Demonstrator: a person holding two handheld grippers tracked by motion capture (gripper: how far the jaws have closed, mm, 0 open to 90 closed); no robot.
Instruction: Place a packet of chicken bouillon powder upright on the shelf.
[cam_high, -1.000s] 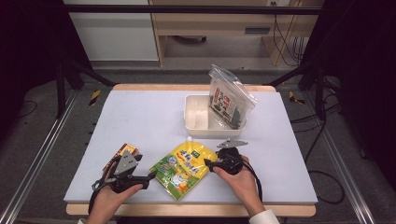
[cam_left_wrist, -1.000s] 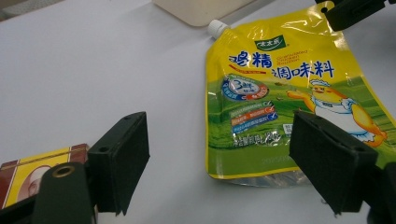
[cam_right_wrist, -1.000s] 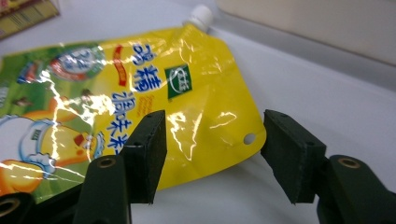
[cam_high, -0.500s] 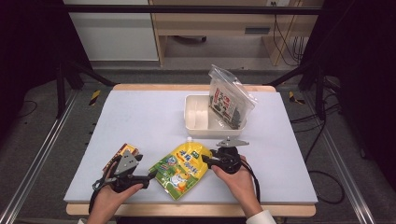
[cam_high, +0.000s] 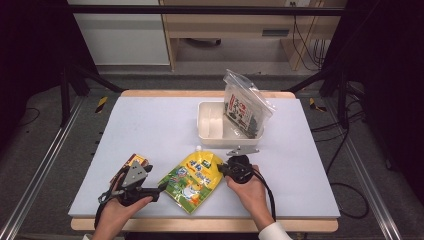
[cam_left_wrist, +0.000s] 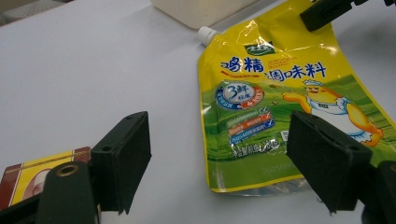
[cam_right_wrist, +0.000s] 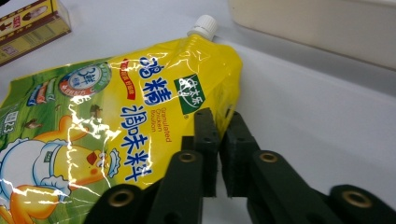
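Closing within the last second, the right gripper (cam_right_wrist: 218, 122) has brought its jaws together on the near edge of the yellow spouted pouch (cam_right_wrist: 116, 107); the pads pinch the film where it lies flat on the table (cam_high: 150, 120). Beyond that grip, the pouch's white cap (cam_right_wrist: 203, 24) points toward the cream tub (cam_high: 216, 129), which holds a clear packet (cam_high: 245, 105) leaning upright. Across the pouch, the left gripper (cam_left_wrist: 219, 154) waits with jaws wide and nothing between them, a small box (cam_left_wrist: 32, 172) just beside it. Judged step: grasp secured, so a lift toward the tub probably follows.
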